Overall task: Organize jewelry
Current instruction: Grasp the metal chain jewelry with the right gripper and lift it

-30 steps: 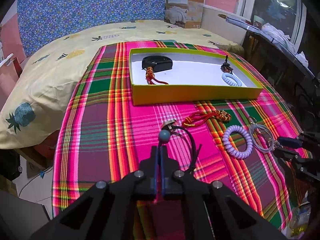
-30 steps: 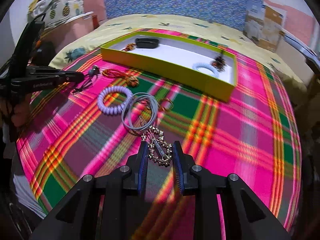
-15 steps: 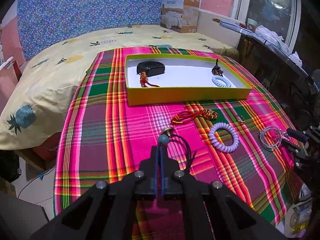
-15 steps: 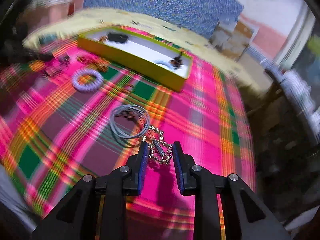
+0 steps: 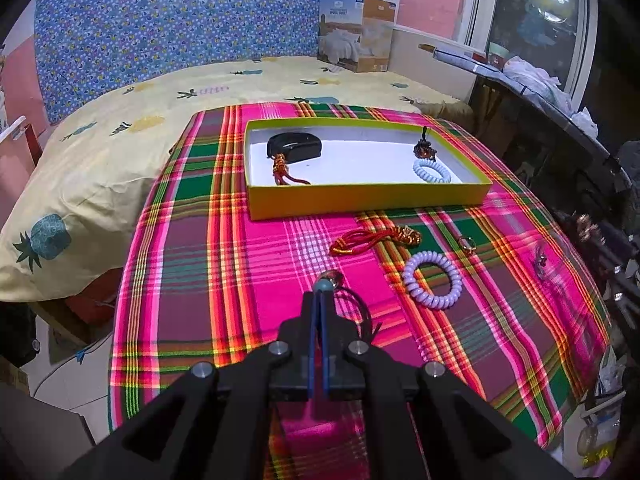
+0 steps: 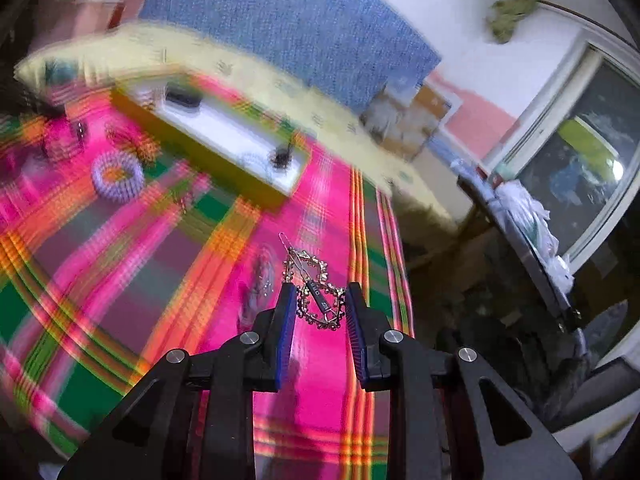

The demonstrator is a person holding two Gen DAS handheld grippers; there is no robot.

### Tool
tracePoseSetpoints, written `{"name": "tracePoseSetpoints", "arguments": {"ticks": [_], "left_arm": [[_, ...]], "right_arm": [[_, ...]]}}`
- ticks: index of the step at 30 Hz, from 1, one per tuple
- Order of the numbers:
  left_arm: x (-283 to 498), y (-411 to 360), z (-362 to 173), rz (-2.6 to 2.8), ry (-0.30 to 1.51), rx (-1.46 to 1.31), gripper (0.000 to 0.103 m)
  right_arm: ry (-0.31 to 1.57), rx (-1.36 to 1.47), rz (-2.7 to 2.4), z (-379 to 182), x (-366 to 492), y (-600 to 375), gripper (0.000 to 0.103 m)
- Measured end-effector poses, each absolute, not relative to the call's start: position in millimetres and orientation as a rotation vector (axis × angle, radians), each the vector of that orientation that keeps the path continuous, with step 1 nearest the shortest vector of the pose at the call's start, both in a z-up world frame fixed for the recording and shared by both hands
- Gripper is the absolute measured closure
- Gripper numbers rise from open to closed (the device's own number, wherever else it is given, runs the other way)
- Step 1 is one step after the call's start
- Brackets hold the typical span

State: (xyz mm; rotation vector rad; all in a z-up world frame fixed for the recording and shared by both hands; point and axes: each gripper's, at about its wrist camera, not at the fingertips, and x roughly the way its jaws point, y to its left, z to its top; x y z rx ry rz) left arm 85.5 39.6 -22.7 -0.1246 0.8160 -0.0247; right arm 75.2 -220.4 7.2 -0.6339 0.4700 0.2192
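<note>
The rhinestone hair clip (image 6: 320, 300) hung pinched between the right tool's (image 6: 320, 308) part-open pads, above the plaid cloth (image 5: 240, 264); the yellow box (image 5: 360, 196) lay ahead and to its left, long side across the bed. The left tool (image 5: 320, 304), fully closed, gripped one black cord pendant (image 5: 332, 284), nearer the box. Loose: one red cord (image 5: 376, 238), one lilac coil band (image 5: 432, 284), one ring (image 5: 466, 243). Boxed: four pieces.
</note>
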Motion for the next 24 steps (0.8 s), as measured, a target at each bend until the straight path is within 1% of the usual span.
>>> {"name": "tracePoseSetpoints", "arguments": {"ticks": [2,4,7,15,24], "left_arm": [[85.4,39.3,-21.8,-0.027,0.814,-0.127,0.101],[85.1,38.9,-21.0,-0.029,0.812,-0.127,0.101],[84.2,40.1,-19.3,-0.033,0.81,-0.132,0.101],[88.7,40.9,-5.6,-0.05,0.783,-0.146,0.101],[105.9,32.4,20.5,-0.116,0.737,-0.125,0.101]], "right_arm": [[0.424,-0.617,0.239,16.7,70.0,-213.3,0.077],[0.422,-0.635,0.258,15.2,72.7,-203.5,0.077],[0.476,-0.609,0.275,6.7,81.7,-199.3,0.077],[0.496,-0.463,0.337,22.7,88.2,-199.2,0.077],[0.579,-0.298,0.434,26.4,124.7,-192.1,0.077]]}}
